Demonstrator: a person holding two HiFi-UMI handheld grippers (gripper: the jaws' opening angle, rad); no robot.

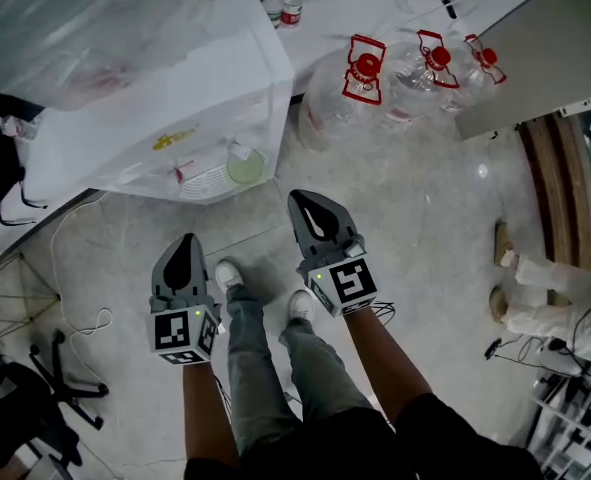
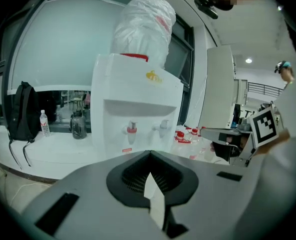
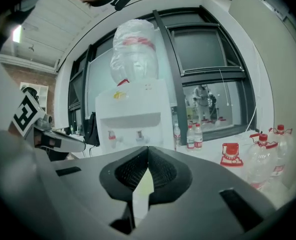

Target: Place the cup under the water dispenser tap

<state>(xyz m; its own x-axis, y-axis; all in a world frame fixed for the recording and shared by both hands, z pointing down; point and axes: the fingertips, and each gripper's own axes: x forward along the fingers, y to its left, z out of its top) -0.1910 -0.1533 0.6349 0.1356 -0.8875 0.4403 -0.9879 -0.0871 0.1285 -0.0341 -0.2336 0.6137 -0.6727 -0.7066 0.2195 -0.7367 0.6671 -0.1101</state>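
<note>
The cup (image 1: 245, 165) stands on the drip tray (image 1: 211, 182) of the white water dispenser (image 1: 175, 98), just beside the red tap (image 1: 181, 173). The left gripper (image 1: 186, 244) and the right gripper (image 1: 301, 206) are well apart from it, above the floor; both have the jaws closed together, with nothing between them

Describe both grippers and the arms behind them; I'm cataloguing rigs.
The left gripper and right gripper are matte grey tapered shells, each with a black recess on top, a cube of black-and-white square markers at the rear and a small green light. No cables show on them. The forearms are uncovered; black sleeves begin higher up.
</note>
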